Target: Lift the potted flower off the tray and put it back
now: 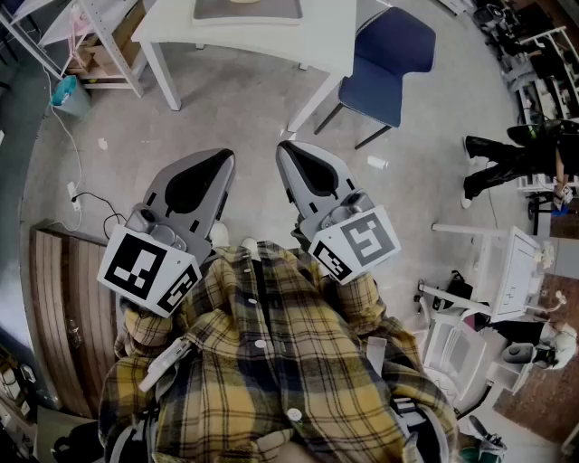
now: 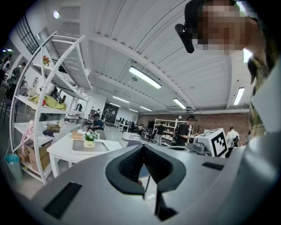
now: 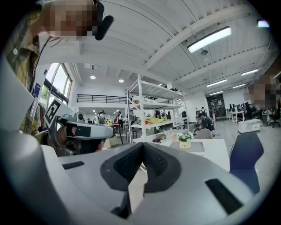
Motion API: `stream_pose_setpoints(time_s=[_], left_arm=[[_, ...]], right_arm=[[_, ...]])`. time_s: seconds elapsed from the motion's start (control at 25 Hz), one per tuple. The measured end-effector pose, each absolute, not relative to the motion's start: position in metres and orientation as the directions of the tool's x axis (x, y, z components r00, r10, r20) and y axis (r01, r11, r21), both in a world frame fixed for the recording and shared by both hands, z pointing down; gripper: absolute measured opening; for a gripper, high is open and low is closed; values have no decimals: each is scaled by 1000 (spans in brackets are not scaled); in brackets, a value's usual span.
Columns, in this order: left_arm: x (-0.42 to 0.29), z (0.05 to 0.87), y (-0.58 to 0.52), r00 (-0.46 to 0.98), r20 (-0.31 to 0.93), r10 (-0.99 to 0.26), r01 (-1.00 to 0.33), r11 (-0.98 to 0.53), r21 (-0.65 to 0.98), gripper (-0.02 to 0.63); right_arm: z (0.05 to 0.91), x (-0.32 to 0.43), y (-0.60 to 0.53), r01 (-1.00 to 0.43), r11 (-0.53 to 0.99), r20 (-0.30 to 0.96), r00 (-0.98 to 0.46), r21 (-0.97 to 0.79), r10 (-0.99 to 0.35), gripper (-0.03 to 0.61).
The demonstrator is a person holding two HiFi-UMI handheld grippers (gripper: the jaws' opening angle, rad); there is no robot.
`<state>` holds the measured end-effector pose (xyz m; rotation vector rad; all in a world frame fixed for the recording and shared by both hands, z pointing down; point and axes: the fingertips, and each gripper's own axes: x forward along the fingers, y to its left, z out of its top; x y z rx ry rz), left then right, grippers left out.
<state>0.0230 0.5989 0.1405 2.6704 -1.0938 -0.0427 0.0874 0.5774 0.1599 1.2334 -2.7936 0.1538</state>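
The potted flower (image 2: pixel 90 139), white blooms in a small cream pot, stands on a grey tray (image 2: pixel 104 147) on a white table (image 2: pixel 59 154) a few steps ahead. The right gripper view shows the same flower (image 3: pixel 185 140), tray (image 3: pixel 198 147) and table (image 3: pixel 217 154). In the head view only the near end of the tray (image 1: pixel 246 11) shows, at the top edge. My left gripper (image 1: pixel 224 155) and right gripper (image 1: pixel 284 146) are held side by side in front of a plaid shirt, both shut and empty, far short of the table. Shut jaw tips fill each gripper view (image 2: pixel 143 149) (image 3: pixel 142 147).
A blue chair (image 1: pixel 389 52) stands at the table's right corner. A white shelving rack (image 2: pixel 41 105) and a teal bin (image 1: pixel 71 94) are left of the table. White equipment (image 1: pixel 507 271) stands at the right, wooden boards (image 1: pixel 63 307) at the left. Another person's legs (image 1: pixel 496 163) are farther right.
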Motion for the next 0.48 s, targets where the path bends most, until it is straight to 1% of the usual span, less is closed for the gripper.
stream_pose_setpoints(time_s=[0.48], left_arm=[[4, 144, 584, 710, 91, -698, -697, -680, 228, 8]], right_arm=[[161, 70, 564, -744, 665, 113, -667, -60, -736, -3]])
